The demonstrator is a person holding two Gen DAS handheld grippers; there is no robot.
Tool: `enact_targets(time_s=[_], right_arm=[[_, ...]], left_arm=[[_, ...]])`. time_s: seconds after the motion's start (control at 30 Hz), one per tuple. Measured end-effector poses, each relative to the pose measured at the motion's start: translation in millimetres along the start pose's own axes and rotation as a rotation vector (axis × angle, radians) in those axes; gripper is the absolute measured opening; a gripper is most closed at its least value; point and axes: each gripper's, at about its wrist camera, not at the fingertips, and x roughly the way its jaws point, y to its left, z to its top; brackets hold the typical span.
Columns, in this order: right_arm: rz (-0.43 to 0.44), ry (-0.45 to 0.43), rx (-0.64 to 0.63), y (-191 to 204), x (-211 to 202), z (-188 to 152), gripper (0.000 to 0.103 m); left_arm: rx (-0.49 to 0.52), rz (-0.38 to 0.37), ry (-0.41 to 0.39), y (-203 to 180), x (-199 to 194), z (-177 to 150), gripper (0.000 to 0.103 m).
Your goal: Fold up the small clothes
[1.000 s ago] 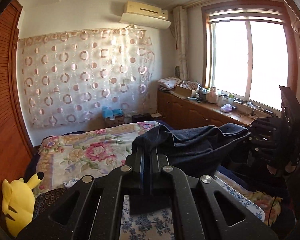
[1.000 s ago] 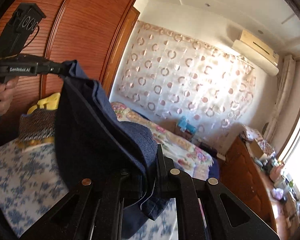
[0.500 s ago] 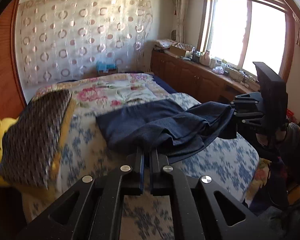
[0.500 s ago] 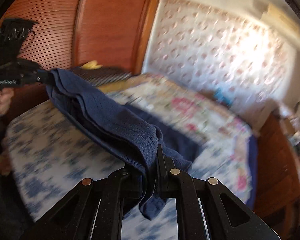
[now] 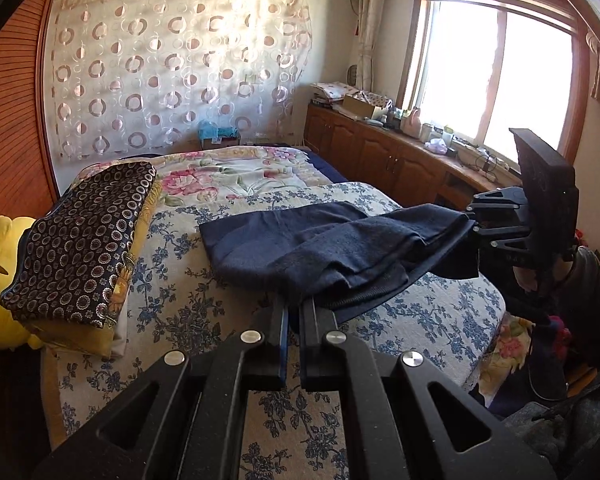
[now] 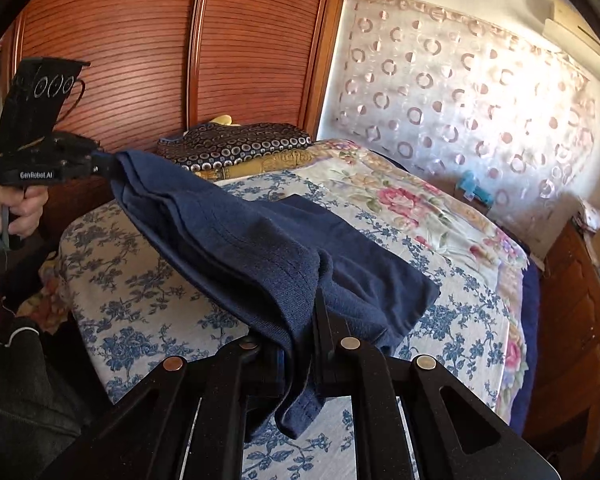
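Observation:
A dark navy garment [image 5: 332,248] hangs stretched between my two grippers, its far part lying on the blue-flowered bedspread [image 5: 188,304]. My left gripper [image 5: 294,308] is shut on one near corner of it. My right gripper [image 6: 310,320] is shut on the other corner, with cloth [image 6: 260,248] draped over its fingers. Each gripper shows in the other's view: the right one [image 5: 470,220] at the right, the left one [image 6: 104,164] at the left, both pinching the cloth above the bed's near edge.
A folded dark patterned cloth [image 5: 80,240] on a yellow pillow lies at the bed's left side, a yellow plush toy [image 5: 0,264] beside it. A pink floral quilt [image 5: 236,172] covers the far bed. Wooden cabinets [image 5: 380,156] run under the window, a wooden wardrobe [image 6: 160,48] stands left.
Both grippers came down from holding the garment up in the air. Its far part now rests on the bedspread, while the near edge stays lifted between them.

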Motion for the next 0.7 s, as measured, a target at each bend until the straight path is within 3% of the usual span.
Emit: enact_targets(time_s=[0.37,0.7], right_arm=[[0.001,0.027,-0.034,-20.4,18.4,15.9,0.010],[0.015,0.041,-0.026,-68.1,69.6,36.8,0.010]], left_arm=[[0.001,0.011,0.005,12.3,22.7,17.7,0.005],[-0.040,0.039,0.019,42.1,86.8,64.0,0.005]])
